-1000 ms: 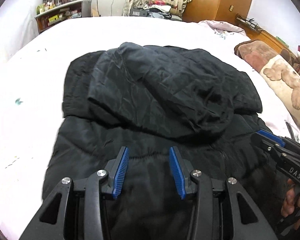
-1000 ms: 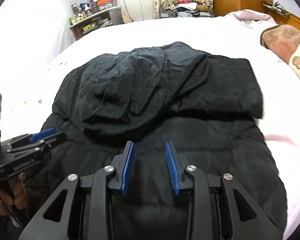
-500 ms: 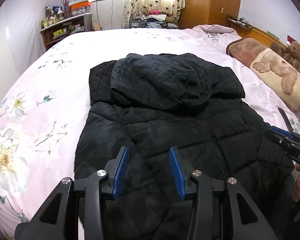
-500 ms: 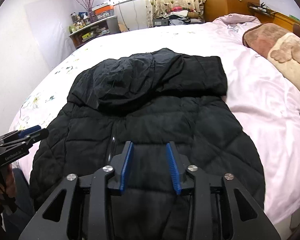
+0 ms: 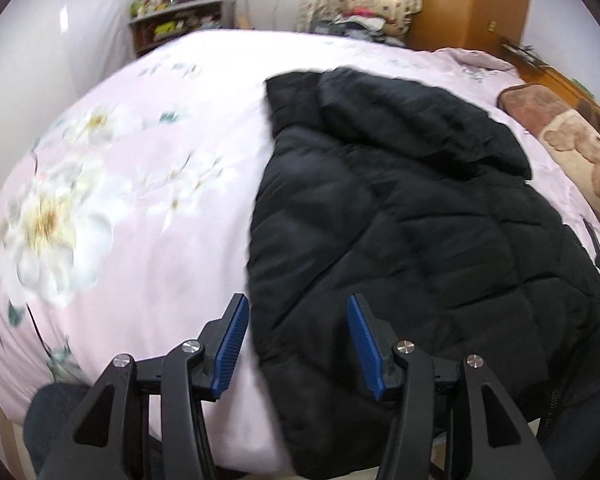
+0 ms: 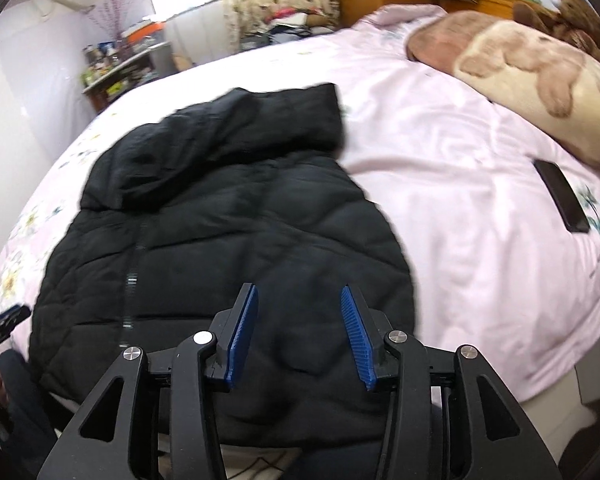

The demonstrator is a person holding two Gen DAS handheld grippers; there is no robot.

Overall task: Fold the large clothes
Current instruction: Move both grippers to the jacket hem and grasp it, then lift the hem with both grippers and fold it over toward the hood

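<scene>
The black quilted jacket (image 5: 412, 240) lies flat on the bed (image 5: 132, 200), hood folded down over its upper part, hem at the near edge. Left tongs (image 5: 294, 344) stand wide open and empty at lower centre, straddling the jacket's left side edge. Right tongs (image 6: 296, 334), likewise wide open and empty, hover over the hem, probably positioned to grip opposite sides for a fold.

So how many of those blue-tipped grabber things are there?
2. The left gripper hangs over the jacket's left edge, the right gripper over its lower right part. Both have their fingers apart, holding nothing.
</scene>
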